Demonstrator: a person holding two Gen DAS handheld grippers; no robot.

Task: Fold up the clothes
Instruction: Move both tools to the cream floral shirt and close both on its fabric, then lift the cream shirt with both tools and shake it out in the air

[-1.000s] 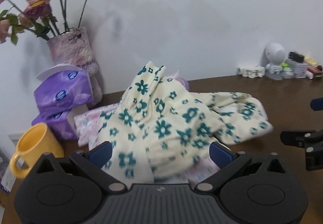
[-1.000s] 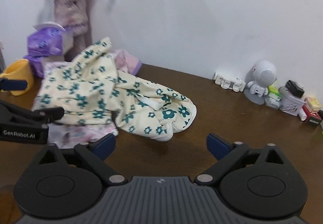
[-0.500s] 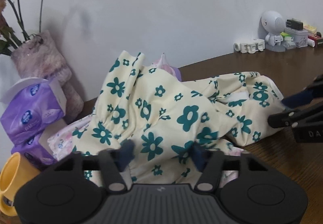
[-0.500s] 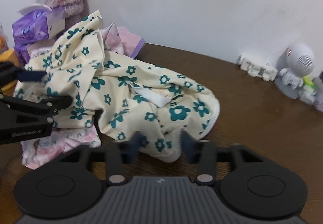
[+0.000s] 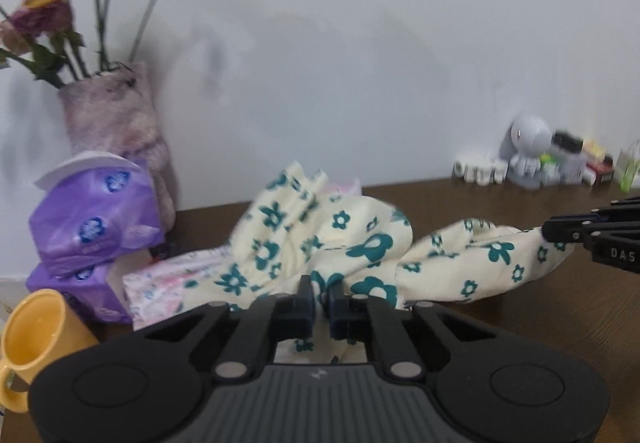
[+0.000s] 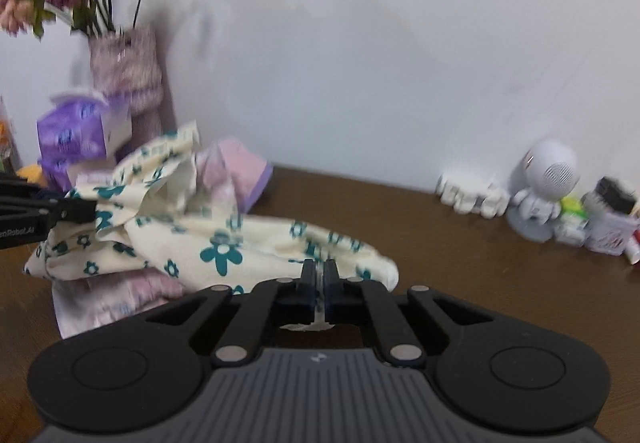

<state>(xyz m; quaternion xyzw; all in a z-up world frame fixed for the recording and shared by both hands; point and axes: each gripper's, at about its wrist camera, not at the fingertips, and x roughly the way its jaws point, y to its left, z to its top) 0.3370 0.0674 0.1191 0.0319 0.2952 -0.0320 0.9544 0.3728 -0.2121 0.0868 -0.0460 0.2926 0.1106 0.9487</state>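
A cream garment with teal flowers [image 5: 360, 255] lies crumpled on the brown table [image 5: 520, 307], on top of a pink-patterned garment [image 5: 168, 283]. My left gripper [image 5: 320, 293] is shut on the near left part of the flowered garment. My right gripper [image 6: 319, 269] is shut on its right end [image 6: 352, 263]. Each gripper shows in the other's view, the right one [image 5: 560, 229] pinching cloth at the right, the left one [image 6: 86, 211] at the left. The flowered garment [image 6: 224, 239] stretches between them.
A fuzzy vase of dried flowers [image 5: 116, 123], purple tissue packs [image 5: 96, 219] and a yellow mug [image 5: 36, 335] stand at the left. A pink and purple cloth [image 6: 240, 171] lies behind the pile. A white robot figure [image 6: 548, 187] and small items [image 6: 608, 219] line the wall at right.
Both grippers went from open to shut on the flowered garment. They have pulled its ends apart and drawn it out sideways.
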